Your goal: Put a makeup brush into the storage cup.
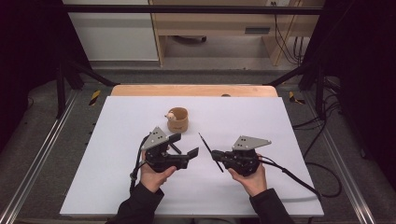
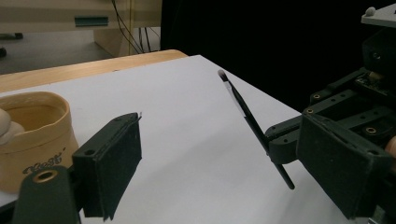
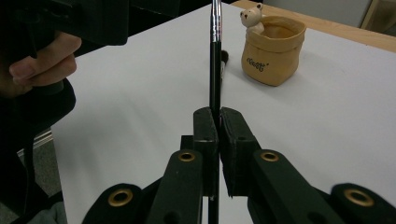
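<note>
We hold a gripper in each hand over the white sheet (image 1: 140, 186) that covers the table (image 1: 194, 90). Our right gripper (image 1: 215, 153) has its jaws pressed together on a thin black brush (image 1: 210, 151); in the right gripper view the two pads (image 3: 205, 128) pinch the brush handle (image 3: 215, 65) between them, and the handle runs straight up past a silver ferrule near the top edge. In the high view the brush crosses the right gripper's tip at a slant, one end pointing toward the far side of the sheet, the other toward us. In the left gripper view the brush (image 2: 247, 116) is lifted clear of the sheet, tilted, its small pale tip uppermost, with the right gripper clamped on its lower part.

Our left gripper (image 1: 183, 145) has its jaws wide apart with nothing between them. In its own view the two black pads (image 2: 114, 163) stand at either side, well apart. It sits just left of the brush in the high view, near the right gripper but not touching it.

A small tan pouch (image 1: 178, 120) stands upright on the sheet, beyond the left gripper and toward the far edge. A little bear figure (image 3: 252, 17) peeks over its rim. The pouch (image 3: 272, 49) carries dark lettering on its side, too small for us to read. It stands apart from both grippers and from the brush
</note>
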Tool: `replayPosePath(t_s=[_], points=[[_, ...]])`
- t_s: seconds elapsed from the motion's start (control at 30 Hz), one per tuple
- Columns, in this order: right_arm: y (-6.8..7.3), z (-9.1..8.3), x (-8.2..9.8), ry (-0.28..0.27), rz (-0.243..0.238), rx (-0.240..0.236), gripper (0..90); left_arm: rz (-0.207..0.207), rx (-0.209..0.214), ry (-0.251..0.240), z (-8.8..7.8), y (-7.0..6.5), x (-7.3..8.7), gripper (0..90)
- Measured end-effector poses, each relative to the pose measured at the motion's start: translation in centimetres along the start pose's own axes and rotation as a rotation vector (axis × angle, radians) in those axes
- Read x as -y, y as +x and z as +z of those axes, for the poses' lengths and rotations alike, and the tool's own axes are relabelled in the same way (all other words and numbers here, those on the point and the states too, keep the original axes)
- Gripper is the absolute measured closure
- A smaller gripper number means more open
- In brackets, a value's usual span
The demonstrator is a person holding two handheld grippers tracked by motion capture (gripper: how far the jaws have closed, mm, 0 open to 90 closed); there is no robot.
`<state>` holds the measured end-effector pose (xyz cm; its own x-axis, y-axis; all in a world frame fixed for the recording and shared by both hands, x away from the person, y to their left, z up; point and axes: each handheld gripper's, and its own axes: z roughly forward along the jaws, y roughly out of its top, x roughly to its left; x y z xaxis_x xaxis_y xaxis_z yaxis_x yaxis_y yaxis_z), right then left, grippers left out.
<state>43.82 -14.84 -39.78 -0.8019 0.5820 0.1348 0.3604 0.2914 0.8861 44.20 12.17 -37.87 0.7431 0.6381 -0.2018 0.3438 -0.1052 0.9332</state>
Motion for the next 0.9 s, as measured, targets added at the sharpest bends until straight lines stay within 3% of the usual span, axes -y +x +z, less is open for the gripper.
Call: replayPosePath(t_s=[0.57,0.9], points=[[0.3,-0.3,-0.2,-0.029,-0.011,0.0,85.6,-0.043,0.045,-0.015,1.7,-0.9,0.1,20.3],[0.4,-0.3,-0.2,-0.035,-0.012,-0.002,85.6,-0.071,0.058,-0.031,2.3,-1.2,0.2,31.6]])
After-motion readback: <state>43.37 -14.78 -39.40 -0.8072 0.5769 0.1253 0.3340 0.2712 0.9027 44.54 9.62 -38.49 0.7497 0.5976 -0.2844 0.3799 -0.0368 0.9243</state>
